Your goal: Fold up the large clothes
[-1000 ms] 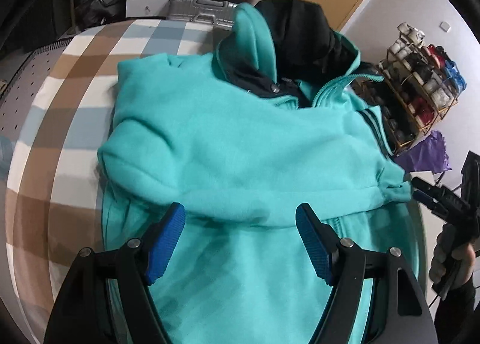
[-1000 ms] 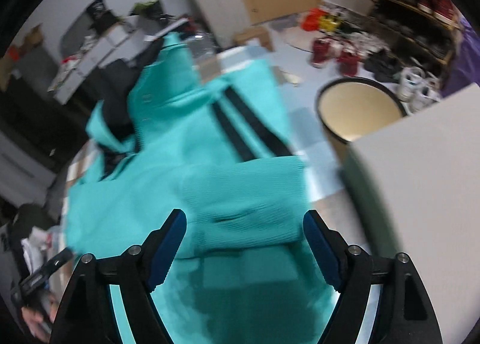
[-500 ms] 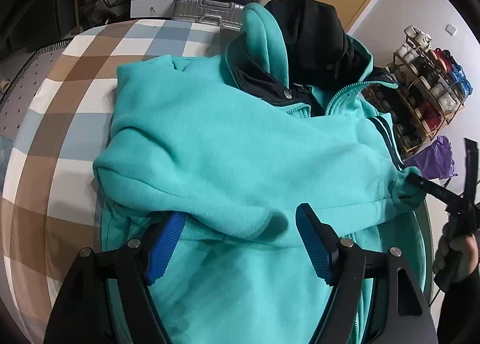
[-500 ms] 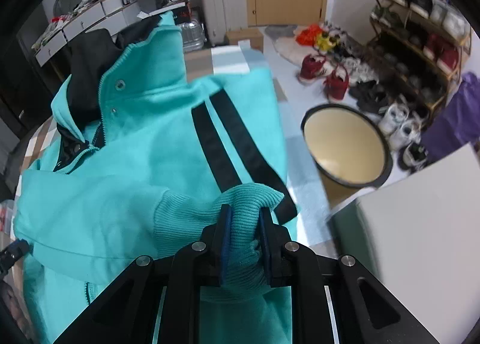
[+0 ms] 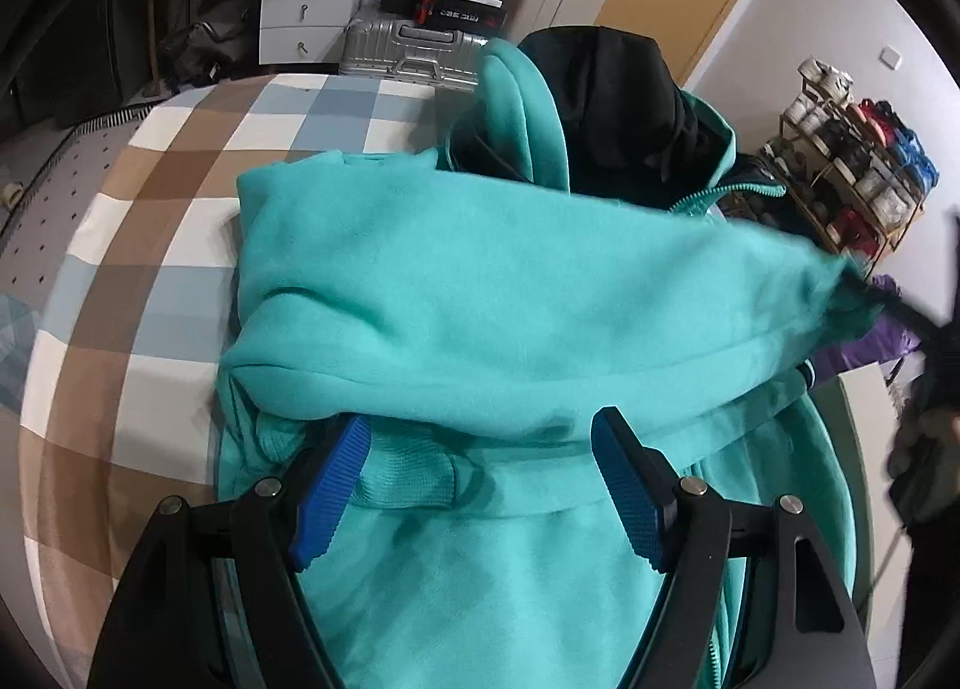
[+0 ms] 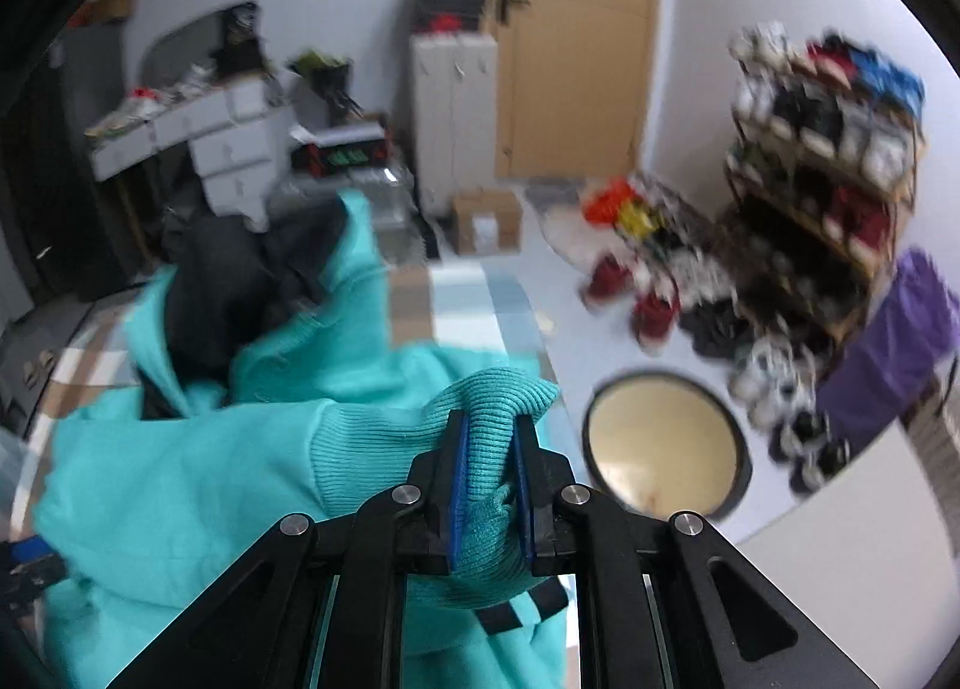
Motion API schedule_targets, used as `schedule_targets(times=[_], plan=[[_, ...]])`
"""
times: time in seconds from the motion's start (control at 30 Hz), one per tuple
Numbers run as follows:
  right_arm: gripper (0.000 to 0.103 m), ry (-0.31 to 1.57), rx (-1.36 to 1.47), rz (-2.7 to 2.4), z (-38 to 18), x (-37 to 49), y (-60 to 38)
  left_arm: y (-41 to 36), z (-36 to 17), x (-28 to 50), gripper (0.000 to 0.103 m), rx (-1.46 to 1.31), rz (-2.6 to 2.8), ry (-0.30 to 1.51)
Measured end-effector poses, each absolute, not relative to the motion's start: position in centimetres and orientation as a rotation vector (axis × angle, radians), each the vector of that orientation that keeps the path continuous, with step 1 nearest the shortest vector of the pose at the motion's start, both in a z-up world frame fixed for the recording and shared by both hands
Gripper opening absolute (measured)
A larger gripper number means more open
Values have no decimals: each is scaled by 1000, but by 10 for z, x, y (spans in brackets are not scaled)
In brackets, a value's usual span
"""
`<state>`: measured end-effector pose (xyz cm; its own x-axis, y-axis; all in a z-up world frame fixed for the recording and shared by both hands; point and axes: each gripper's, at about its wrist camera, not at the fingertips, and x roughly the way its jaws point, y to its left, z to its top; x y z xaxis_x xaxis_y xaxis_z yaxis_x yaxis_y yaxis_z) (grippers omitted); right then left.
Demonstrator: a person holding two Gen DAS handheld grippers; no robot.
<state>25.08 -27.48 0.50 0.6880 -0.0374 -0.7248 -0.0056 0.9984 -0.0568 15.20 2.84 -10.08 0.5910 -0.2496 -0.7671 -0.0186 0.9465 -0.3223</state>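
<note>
A: Right wrist view: the right gripper [image 6: 487, 470] has just been closing, and its blue fingers [image 6: 457, 485] now pinch the ribbed cuff [image 6: 498, 395] of the teal hoodie [image 6: 180, 467]. Cuff bunched between the pads, sleeve trailing off to the left.

B: And the left side?

A: Left gripper [image 5: 480, 485] stands wide apart, gripping nothing, poised over the hem band [image 5: 420, 485] at the near edge. The hoodie lies on the checked bed [image 5: 120, 281], hood with black lining [image 5: 606, 107] at the far end.

B: The relation that matters?

A: The lifted sleeve [image 5: 540, 293] runs crosswise over the body, its long axis left to right, cuff end at the right. The right hand owns it (my judgement: it carries the sleeve inward across the chest).

B: Unclear bits?

A: Right wrist view is motion-blurred. In the left view the right gripper is a dark smear at the edge. The other sleeve and the hoodie's near edge are hidden or cut off.
</note>
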Motion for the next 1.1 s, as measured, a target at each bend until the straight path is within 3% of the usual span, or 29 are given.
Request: schedule_targets(times=[0.1, 0.13, 0.2, 0.27, 0.43, 0.53, 0.83, 0.9, 1.1], plan=[[15, 1039, -59, -18, -51, 268, -277, 33, -106, 156, 72, -329, -126, 960], [20, 1060, -68, -27, -59, 267, -279, 35, -106, 157, 72, -333, -125, 961], [25, 1028, -64, -16, -58, 262, -284, 37, -104, 157, 72, -335, -100, 972], [49, 1016, -61, -35, -51, 258, -290, 40, -100, 155, 72, -345, -102, 959], [51, 857, -28, 26, 0, 239, -285, 42, -87, 154, 72, -369, -118, 905], [74, 790, -48, 140, 21, 235, -257, 35, -86, 162, 72, -361, -148, 896], [73, 1039, -214, 207, -58, 267, -177, 25, -126, 183, 72, -272, -87, 1048], [77, 1102, -259, 148, -82, 273, -176, 24, -138, 187, 72, -249, -91, 1094], [77, 1168, -279, 104, -93, 275, -177, 19, -112, 175, 72, -220, -90, 1096]])
